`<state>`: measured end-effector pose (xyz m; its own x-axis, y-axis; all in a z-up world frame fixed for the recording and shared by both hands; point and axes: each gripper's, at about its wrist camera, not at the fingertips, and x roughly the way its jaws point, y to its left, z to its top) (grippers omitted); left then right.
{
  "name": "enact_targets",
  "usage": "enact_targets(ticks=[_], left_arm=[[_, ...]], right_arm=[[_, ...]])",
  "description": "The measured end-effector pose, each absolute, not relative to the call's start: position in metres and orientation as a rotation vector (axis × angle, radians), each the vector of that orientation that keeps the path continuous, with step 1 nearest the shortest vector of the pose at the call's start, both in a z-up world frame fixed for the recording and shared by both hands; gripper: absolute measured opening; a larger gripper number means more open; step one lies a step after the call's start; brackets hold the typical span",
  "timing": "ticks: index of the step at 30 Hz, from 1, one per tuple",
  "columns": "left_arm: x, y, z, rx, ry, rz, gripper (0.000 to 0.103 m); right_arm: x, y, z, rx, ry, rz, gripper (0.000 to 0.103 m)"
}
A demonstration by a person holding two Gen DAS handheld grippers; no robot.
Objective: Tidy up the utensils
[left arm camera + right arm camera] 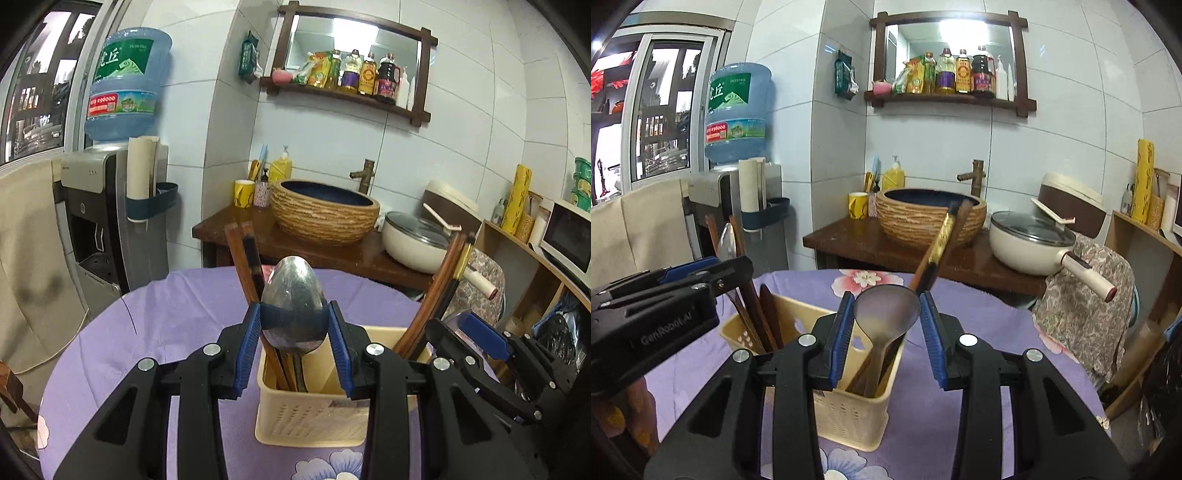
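Observation:
A cream plastic utensil holder [306,421] stands on the purple tablecloth; it also shows in the right wrist view [849,417]. My left gripper [294,334] is shut on the bowl of a metal spoon [293,295] that stands handle-down in the holder's left compartment, beside brown chopsticks [245,266]. My right gripper [887,330] is shut on the bowl of a second metal spoon [886,314], handle down in the other compartment next to dark chopsticks [942,240]. The right gripper shows at the right of the left wrist view [484,332].
The round table [177,325] has a purple flowered cloth. Behind it is a wooden counter with a woven basin [325,210], a lidded white pot [417,240] and a yellow cup [243,192]. A water dispenser [110,206] stands left; shelves with a microwave [565,232] stand right.

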<state>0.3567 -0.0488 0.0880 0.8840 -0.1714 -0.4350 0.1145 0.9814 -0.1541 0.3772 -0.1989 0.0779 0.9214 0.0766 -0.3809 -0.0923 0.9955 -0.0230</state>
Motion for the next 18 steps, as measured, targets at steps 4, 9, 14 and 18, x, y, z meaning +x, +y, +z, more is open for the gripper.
enact_targets(ticks=[4,9,14,18], left_arm=[[0.358,-0.050,0.075,-0.126,0.491,-0.155,0.036],[0.359,-0.048,0.071,-0.140,0.518,-0.161,0.036],[0.341,-0.045,0.080,-0.120,0.483,-0.177,0.053],[0.313,-0.040,0.087,-0.097,0.433,-0.188,0.069]], right_arm=[[0.379,-0.199,0.064,-0.032,0.429,0.104,0.037],[0.379,-0.197,0.054,-0.044,0.441,0.116,0.042],[0.368,-0.203,0.057,-0.017,0.417,0.125,0.057],[0.348,-0.208,0.063,-0.017,0.396,0.141,0.060]])
